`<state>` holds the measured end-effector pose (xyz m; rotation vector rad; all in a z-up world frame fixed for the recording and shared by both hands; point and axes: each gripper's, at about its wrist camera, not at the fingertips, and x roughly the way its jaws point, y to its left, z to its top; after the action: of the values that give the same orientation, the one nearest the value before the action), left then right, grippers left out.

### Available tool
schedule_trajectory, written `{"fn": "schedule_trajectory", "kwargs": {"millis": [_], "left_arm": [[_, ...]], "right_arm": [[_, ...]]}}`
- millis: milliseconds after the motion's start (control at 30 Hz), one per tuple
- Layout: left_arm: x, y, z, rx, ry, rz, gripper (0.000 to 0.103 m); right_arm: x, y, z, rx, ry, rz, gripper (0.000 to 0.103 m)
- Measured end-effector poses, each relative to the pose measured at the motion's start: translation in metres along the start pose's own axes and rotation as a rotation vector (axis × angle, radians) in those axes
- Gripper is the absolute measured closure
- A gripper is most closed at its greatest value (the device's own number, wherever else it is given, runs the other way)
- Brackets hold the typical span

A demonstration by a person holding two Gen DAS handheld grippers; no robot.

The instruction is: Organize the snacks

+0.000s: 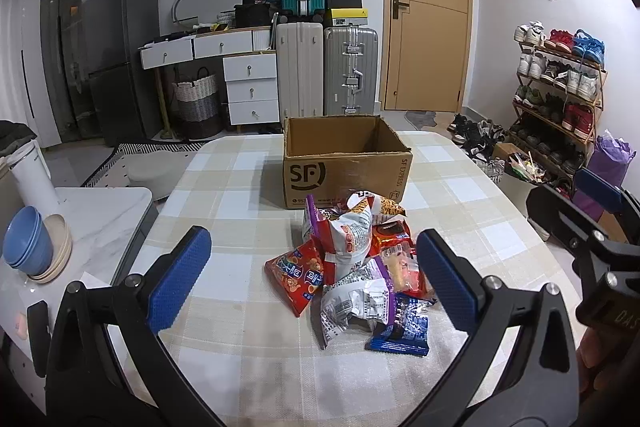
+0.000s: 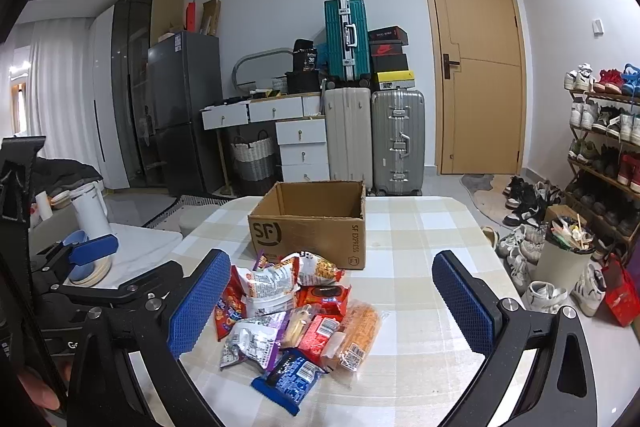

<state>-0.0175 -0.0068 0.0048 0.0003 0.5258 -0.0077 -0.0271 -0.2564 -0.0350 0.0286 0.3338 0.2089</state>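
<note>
Two grippers, left gripper and right gripper, we hold wide open, empty; snack packet pile mid-table ahead between both jaws, before the SF cardboard box.

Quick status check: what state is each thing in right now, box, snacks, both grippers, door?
Cardboard box: upright, top open, looks empty.
Snack pile: heaped on the table before the box, none boxed.
Left gripper: open, empty.
Right gripper: open, empty.
Door: shut.
</note>
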Motion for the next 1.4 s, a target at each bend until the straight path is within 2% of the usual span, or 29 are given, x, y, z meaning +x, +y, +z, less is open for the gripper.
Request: {"fn": "schedule_trajectory", "kwargs": {"millis": [400, 800, 1033, 1200, 1400], "left_arm": [[0.000, -0.001, 0.000, -0.004, 0.004, 0.001, 0.000], [0.004, 0.002, -0.005, -0.012, 0.024, 0.006, 0.000], [0.040, 0.021, -0.017, -0.029, 0.110, 0.001, 0.001], [0.077, 0.036, -0.033, -0.066, 0.197, -0.071, 0.001], [0.124, 0.034, -0.024, -0.055, 0.218, -0.141, 0.001]], "right_arm": [[-0.008, 0.002, 0.001, -0.006, -0.024, 0.019, 0.000], [0.003, -0.003, -0.005, 0.017, 0.006, 0.022, 0.000], [0.028, -0.016, -0.021, 0.047, 0.063, 0.049, 0.000], [0.052, -0.025, -0.034, 0.078, 0.126, 0.088, 0.000], [0.087, -0.036, -0.054, 0.123, 0.199, 0.132, 0.000]]}}
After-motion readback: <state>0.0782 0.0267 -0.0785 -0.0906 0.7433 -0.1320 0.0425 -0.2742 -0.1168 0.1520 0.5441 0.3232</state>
